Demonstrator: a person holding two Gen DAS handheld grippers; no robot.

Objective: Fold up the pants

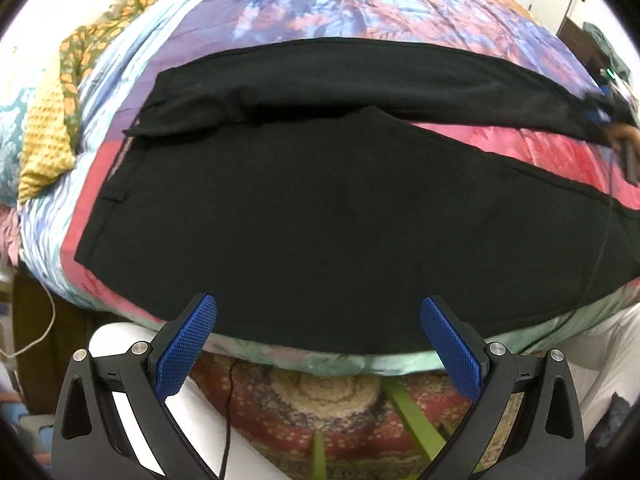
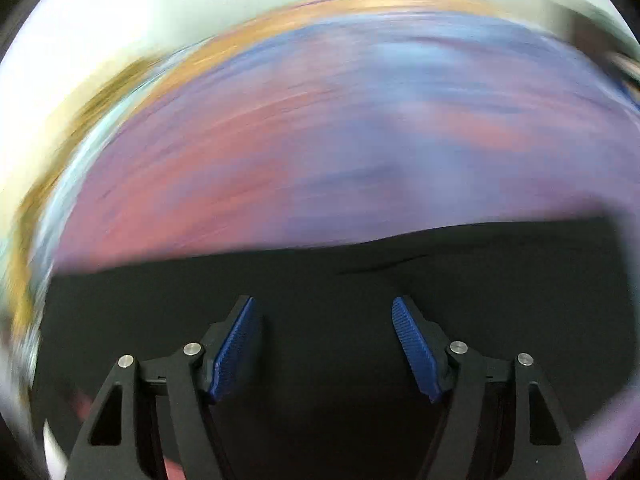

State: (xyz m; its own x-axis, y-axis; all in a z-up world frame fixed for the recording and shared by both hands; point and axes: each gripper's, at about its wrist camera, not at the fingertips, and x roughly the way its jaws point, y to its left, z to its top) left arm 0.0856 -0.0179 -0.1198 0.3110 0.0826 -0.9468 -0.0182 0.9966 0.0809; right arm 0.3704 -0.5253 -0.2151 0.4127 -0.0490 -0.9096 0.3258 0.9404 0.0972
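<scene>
Black pants [image 1: 304, 216] lie spread flat on a colourful patchwork bedspread [image 1: 320, 4], waistband at the left, two legs running right with a gap of pink cover between them. My left gripper [image 1: 318, 304] is open and empty, hovering at the near edge of the near leg. My right gripper [image 2: 322, 304] is open, close above the black fabric [image 2: 480, 280]; that view is motion-blurred. The right gripper also shows in the left wrist view [image 1: 612, 120] at the far leg's right end.
A yellow and green patterned cloth [image 1: 52, 132] lies at the bed's left side. A patterned red rug [image 1: 320, 404] and a black cable [image 1: 229, 408] are on the floor below the bed edge. Dark furniture [image 1: 580, 36] stands at the far right.
</scene>
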